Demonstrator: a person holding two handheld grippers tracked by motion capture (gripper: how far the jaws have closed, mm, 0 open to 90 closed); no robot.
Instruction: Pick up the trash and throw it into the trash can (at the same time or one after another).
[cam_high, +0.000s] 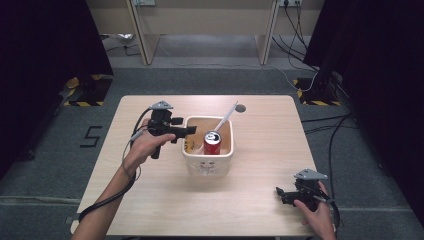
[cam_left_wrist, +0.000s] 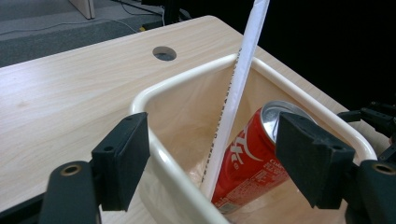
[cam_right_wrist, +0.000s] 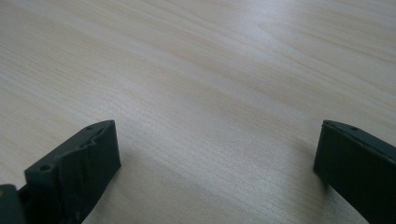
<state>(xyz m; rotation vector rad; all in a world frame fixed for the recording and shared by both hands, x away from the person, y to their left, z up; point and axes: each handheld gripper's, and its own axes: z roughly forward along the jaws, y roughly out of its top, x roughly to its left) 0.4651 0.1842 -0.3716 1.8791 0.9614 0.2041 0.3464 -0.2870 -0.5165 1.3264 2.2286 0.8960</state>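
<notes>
A: Left gripper (cam_high: 192, 130) is up at the left rim of the cream basket (cam_high: 190, 156), held level in the person's left hand (cam_high: 145, 146). The fingers (cam_left_wrist: 122, 158) stand wide apart, with nothing pressed between the pads.

B: In the left gripper view the near rim of the basket runs between those two fingers, one outside the wall and one over the inside. No contact that I can make out.

A: And inside the basket, the red can (cam_high: 212, 143)! It leans in the right part, silver top up. In the left gripper view the can (cam_left_wrist: 250, 158) sits tilted against the basket's floor, partly behind the right-hand finger.

B: The long white wrapped stick (cam_high: 226, 118) stands in there too. It rises from the basket floor, just beside the can, and sticks out past the far rim toward the small round hole (cam_high: 240, 108) in the worktop (cam_high: 150, 200).

A: The basket itself sits about mid-worktop, a little toward the far edge.

B: Over to the other side: the right gripper (cam_high: 278, 193) rests low near the near right corner of the worktop, in the person's right hand (cam_high: 316, 212).

A: Its fingers (cam_right_wrist: 74, 170) are spread wide in the right gripper view, with bare wood grain between them. Holding nothing.

B: Well apart from the basket, that one.
</notes>
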